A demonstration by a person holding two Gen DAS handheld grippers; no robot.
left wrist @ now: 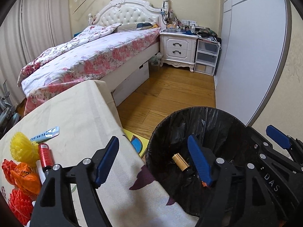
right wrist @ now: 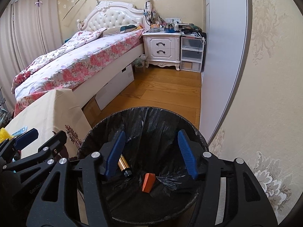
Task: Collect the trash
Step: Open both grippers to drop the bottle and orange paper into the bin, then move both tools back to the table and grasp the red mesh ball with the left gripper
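A black-lined trash bin [right wrist: 144,117] stands on the floor beside a cloth-covered table [left wrist: 75,113]. Inside lie a gold-and-black bottle [right wrist: 124,165], also in the left wrist view [left wrist: 180,161], and a small orange box [right wrist: 148,182]. My right gripper [right wrist: 151,153] is open and empty above the bin. My left gripper [left wrist: 153,160] is open and empty, straddling the table edge and the bin's rim [left wrist: 151,145]. On the table's left lie a yellow foam net [left wrist: 21,151], a red can [left wrist: 45,157], a blue blister pack [left wrist: 45,133], an orange wrapper [left wrist: 24,176] and a red net [left wrist: 19,204].
A bed [left wrist: 85,56] with a floral cover stands behind the table. A white nightstand [left wrist: 178,49] and plastic drawers [left wrist: 206,56] stand at the far wall. A grey wardrobe [left wrist: 251,53] lines the right side. Wooden floor [left wrist: 170,94] lies between them.
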